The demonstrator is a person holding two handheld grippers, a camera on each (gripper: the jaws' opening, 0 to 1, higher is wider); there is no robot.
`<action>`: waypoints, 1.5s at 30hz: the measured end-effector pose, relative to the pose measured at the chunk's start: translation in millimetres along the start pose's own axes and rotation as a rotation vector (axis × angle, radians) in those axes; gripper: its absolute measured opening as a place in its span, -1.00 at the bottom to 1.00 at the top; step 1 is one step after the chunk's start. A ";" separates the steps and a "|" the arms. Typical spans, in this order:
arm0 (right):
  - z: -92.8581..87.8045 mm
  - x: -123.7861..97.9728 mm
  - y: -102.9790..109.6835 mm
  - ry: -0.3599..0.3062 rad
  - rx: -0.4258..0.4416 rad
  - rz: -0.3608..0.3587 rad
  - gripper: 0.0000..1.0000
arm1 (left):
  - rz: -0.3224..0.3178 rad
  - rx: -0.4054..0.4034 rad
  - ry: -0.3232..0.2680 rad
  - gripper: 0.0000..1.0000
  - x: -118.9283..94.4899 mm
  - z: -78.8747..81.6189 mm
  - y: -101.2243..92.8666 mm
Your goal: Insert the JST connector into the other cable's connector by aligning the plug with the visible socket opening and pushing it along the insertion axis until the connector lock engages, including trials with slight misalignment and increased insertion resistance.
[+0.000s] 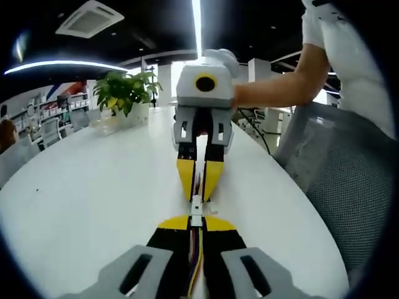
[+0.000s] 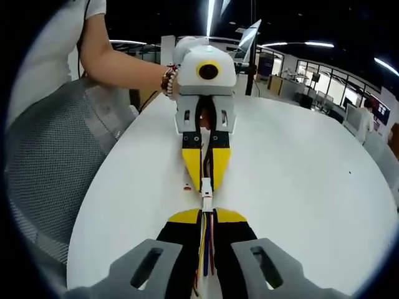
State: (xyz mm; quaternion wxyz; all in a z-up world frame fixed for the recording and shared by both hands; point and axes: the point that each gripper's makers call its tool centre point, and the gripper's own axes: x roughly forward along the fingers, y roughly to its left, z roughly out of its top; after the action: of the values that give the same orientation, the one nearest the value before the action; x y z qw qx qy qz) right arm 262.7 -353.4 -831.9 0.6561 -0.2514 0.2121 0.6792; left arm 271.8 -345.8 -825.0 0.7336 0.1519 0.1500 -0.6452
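We see two small white JST connectors (image 1: pixel 196 210) meeting end to end above the white table, coloured wires (image 1: pixel 194 261) trailing back, connectors (image 2: pixel 206 192) in one line

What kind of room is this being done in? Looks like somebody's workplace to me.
Most likely an open-plan office. The work goes on over a big white table with a mesh office chair beside it and a potted plant at its far end; desks with monitors stand behind under long ceiling strip lights.

Bright ceiling light strips (image 1: pixel 197 22) blow out to glare against a dark ceiling, while the white table (image 1: pixel 93 199) reflects even, soft light with faint shadows. Fisheye distortion bends the edges, and the background looks slightly soft
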 end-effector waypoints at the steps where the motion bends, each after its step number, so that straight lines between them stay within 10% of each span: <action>1: 1.6 0.0 -0.8 -0.008 0.001 -0.003 -0.93 | -0.005 -0.002 -0.011 -1.00 0.7 2.3 -0.8; 23: 7.8 -1.3 -3.7 -0.030 -0.009 -0.017 -0.93 | 0.009 0.002 -0.026 -1.00 -0.5 8.0 3.0; 31: 17.6 0.2 -4.3 -0.089 0.011 -0.016 -0.94 | 0.003 -0.037 -0.141 -1.00 -1.8 29.7 4.0; 45: 12.9 -4.1 -9.4 -0.058 -0.001 -0.042 -0.93 | 0.026 -0.068 -0.084 -0.99 -2.0 17.8 7.5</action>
State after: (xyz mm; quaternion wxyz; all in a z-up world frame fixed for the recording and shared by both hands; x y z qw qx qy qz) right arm 271.3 -348.2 -818.8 0.6760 -0.2360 0.1874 0.6724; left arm 279.4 -350.5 -807.8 0.7523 0.1015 0.1390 -0.6359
